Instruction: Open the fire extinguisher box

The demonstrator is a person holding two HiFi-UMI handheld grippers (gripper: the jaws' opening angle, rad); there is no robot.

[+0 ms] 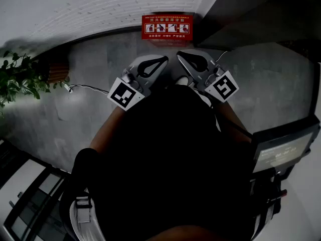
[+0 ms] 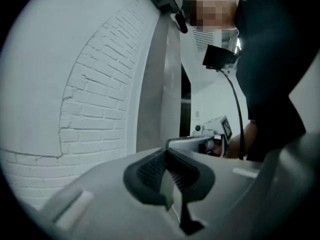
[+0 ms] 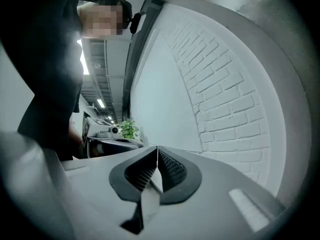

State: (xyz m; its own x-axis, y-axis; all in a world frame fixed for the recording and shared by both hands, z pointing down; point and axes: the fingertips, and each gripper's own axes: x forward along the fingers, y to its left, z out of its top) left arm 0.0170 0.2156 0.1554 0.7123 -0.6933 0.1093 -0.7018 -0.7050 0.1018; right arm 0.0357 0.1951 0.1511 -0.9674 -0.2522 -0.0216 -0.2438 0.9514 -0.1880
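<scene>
The red fire extinguisher box (image 1: 167, 26) stands on the floor against the white brick wall, straight ahead, with white pictures and print on its front. Its door looks closed. My left gripper (image 1: 163, 59) and right gripper (image 1: 179, 54) are held side by side in front of my body, short of the box and touching nothing. Both are shut with nothing between the pads. In the left gripper view the left gripper (image 2: 166, 152) points along the brick wall, and the right gripper (image 3: 157, 148) does the same in its own view. Neither gripper view shows the box.
A potted green plant (image 1: 17, 77) stands at the left by the wall, with a thin white cable (image 1: 88, 88) lying on the grey floor beside it. A dark panel (image 1: 251, 14) rises right of the box. A screen on a stand (image 1: 283, 149) is at my right.
</scene>
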